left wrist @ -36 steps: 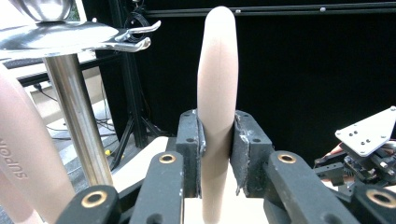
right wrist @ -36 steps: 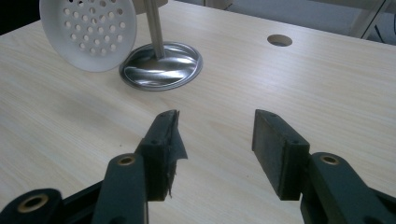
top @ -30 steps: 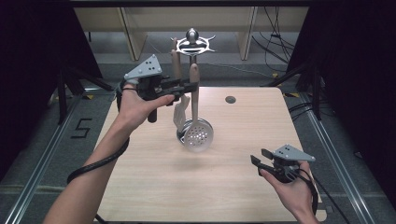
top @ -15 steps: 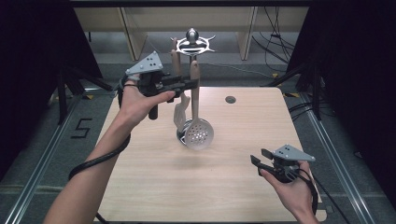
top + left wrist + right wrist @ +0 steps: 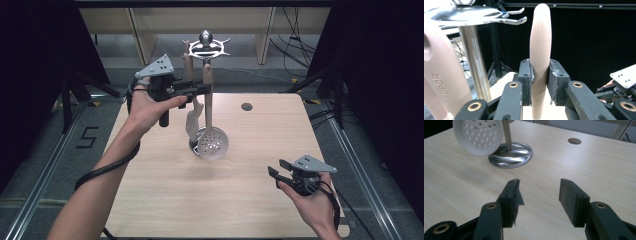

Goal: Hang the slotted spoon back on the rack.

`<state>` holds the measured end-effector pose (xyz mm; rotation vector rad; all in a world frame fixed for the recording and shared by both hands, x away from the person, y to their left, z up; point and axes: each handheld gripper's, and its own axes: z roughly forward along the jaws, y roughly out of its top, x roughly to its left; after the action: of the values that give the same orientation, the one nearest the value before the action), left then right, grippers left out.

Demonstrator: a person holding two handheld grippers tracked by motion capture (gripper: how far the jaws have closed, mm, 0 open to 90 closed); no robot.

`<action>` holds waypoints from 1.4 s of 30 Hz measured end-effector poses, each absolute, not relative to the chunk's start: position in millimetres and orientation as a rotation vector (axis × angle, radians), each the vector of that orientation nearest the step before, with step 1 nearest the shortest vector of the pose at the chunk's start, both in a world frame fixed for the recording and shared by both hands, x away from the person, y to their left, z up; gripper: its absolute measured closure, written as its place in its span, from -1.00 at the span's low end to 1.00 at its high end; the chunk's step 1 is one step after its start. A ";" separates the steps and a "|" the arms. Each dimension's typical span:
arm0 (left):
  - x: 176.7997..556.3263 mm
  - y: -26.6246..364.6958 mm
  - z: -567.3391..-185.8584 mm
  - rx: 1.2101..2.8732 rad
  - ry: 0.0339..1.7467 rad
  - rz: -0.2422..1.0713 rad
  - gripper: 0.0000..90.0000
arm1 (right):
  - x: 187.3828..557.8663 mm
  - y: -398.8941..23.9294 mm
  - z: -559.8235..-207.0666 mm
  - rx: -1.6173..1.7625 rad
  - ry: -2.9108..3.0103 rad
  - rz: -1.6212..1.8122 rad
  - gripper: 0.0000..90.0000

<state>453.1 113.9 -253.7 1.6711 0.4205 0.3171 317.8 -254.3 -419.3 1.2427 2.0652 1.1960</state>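
At the table's far left, the left gripper clamps its pads on the pale handle of a skimmer, whose perforated white bowl hangs low beside the base of a steel utensil stand. The handle top sits just under the stand's hooked crown, next to a second pale utensil already hanging there. The step in hand appears to be taking the skimmer off, or hooking it onto, the stand; which of the two cannot be told. Either way the next move calls for a careful lift, keeping the handle upright and clear of its neighbour. At lower right, the right gripper rests low over the wooden table, jaws spread and holding nothing.
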 end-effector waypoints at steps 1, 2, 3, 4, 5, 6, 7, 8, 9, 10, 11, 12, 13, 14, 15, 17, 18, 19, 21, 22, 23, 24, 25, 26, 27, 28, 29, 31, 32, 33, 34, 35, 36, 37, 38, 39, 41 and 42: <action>453.3 113.9 -253.7 1.672 0.421 0.315 0.64 | 317.8 -254.3 -419.4 1.243 2.067 1.192 0.13; 453.5 113.9 -253.6 1.674 0.422 0.316 0.64 | 317.6 -254.6 -419.1 1.244 2.075 1.186 0.13; 453.8 113.8 -253.5 1.673 0.421 0.314 0.64 | 316.7 -253.7 -419.2 1.260 2.075 1.185 0.13; 454.1 113.8 -253.4 1.671 0.421 0.312 0.64 | 317.3 -253.9 -419.4 1.250 2.078 1.184 0.13; 454.5 113.8 -253.4 1.669 0.422 0.311 0.64 | 317.3 -253.9 -419.4 1.249 2.078 1.185 0.13; 455.0 113.8 -253.4 1.670 0.423 0.309 0.64 | 318.1 -254.5 -419.6 1.238 2.077 1.184 0.13; 455.7 113.7 -253.5 1.671 0.422 0.309 0.64 | 318.2 -254.5 -419.5 1.238 2.077 1.185 0.13; 456.0 113.7 -253.7 1.672 0.425 0.308 0.64 | 318.1 -254.4 -419.5 1.238 2.077 1.185 0.13; 456.5 113.7 -253.8 1.672 0.424 0.308 0.64 | 318.4 -253.9 -420.1 1.237 2.068 1.192 0.13; 457.0 113.6 -254.1 1.671 0.423 0.307 0.64 | 317.4 -253.5 -419.6 1.251 2.078 1.185 0.13; 457.4 113.4 -254.4 1.670 0.424 0.306 0.64 | 317.4 -253.2 -419.8 1.253 2.079 1.190 0.13; 457.7 113.3 -254.8 1.671 0.428 0.305 0.64 | 317.4 -253.2 -419.9 1.253 2.081 1.189 0.13; 458.1 113.2 -255.2 1.670 0.428 0.303 0.64 | 317.2 -252.9 -419.8 1.264 2.081 1.187 0.13; 458.4 113.0 -255.5 1.670 0.429 0.300 0.64 | 317.5 -253.1 -420.0 1.254 2.081 1.191 0.13; 458.6 113.0 -255.7 1.671 0.430 0.300 0.64 | 317.5 -253.2 -420.0 1.252 2.081 1.190 0.13; 459.0 113.0 -255.8 1.668 0.431 0.297 0.64 | 317.6 -253.1 -419.9 1.254 2.081 1.190 0.13; 459.2 113.1 -255.8 1.667 0.431 0.295 0.64 | 317.2 -252.7 -419.6 1.266 2.081 1.191 0.13; 459.4 113.2 -255.8 1.667 0.431 0.293 0.64 | 317.2 -252.7 -419.7 1.265 2.081 1.191 0.13; 459.8 113.6 -255.4 1.665 0.435 0.293 0.64 | 317.5 -252.3 -420.4 1.265 2.079 1.201 0.13; 460.3 114.1 -255.3 1.664 0.435 0.293 0.64 | 317.7 -252.4 -420.6 1.263 2.080 1.198 0.13; 460.8 114.5 -255.3 1.660 0.436 0.291 0.64 | 317.8 -252.5 -420.6 1.260 2.080 1.197 0.13; 461.3 114.8 -255.6 1.658 0.440 0.286 0.64 | 317.7 -252.3 -420.5 1.264 2.080 1.198 0.13; 461.7 114.8 -255.7 1.658 0.439 0.285 0.64 | 317.8 -252.3 -420.5 1.261 2.080 1.198 0.13; 462.3 114.7 -255.8 1.659 0.439 0.285 0.64 | 317.9 -252.4 -420.7 1.258 2.080 1.197 0.13; 462.7 114.7 -255.7 1.657 0.440 0.281 0.64 | 317.6 -252.6 -420.4 1.261 2.084 1.189 0.13; 463.0 114.9 -255.6 1.654 0.442 0.281 0.64 | 317.8 -252.7 -420.7 1.260 2.087 1.183 0.13; 463.3 115.0 -255.7 1.651 0.446 0.278 0.64 | 318.9 -253.4 -421.4 1.235 2.081 1.178 0.13; 463.9 114.7 -256.2 1.647 0.445 0.271 0.64 | 318.4 -252.4 -421.8 1.253 2.082 1.186 0.13; 464.0 114.7 -256.2 1.646 0.445 0.269 0.64 | 318.2 -252.9 -421.3 1.253 2.089 1.178 0.13; 464.1 114.6 -256.2 1.645 0.446 0.268 0.64 | 318.1 -252.9 -421.2 1.253 2.089 1.180 0.13; 464.1 114.6 -256.2 1.644 0.446 0.267 0.64 | 318.7 -253.3 -421.4 1.242 2.086 1.180 0.13; 464.1 114.6 -256.4 1.643 0.447 0.267 0.64 | 318.4 -253.1 -421.3 1.250 2.089 1.179 0.13; 464.1 114.7 -256.7 1.640 0.450 0.263 0.64 | 318.5 -253.4 -421.5 1.252 2.088 1.179 0.13; 464.4 114.9 -257.2 1.636 0.450 0.260 0.64 | 319.2 -253.3 -422.4 1.240 2.080 1.188 0.13; 464.5 115.1 -257.4 1.635 0.451 0.257 0.63 | 318.5 -252.8 -422.3 1.252 2.080 1.187 0.13; 464.7 115.3 -257.6 1.632 0.451 0.254 0.63 | 318.4 -252.8 -422.4 1.255 2.081 1.186 0.13; 464.8 115.5 -258.2 1.628 0.452 0.250 0.63 | 318.6 -252.7 -422.5 1.256 2.081 1.190 0.13; 464.8 115.6 -258.6 1.623 0.456 0.246 0.63 | 318.6 -252.6 -422.6 1.258 2.081 1.191 0.13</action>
<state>464.8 115.6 -258.6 1.6230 0.4562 0.2460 318.6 -252.6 -422.6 1.2583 2.0806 1.1907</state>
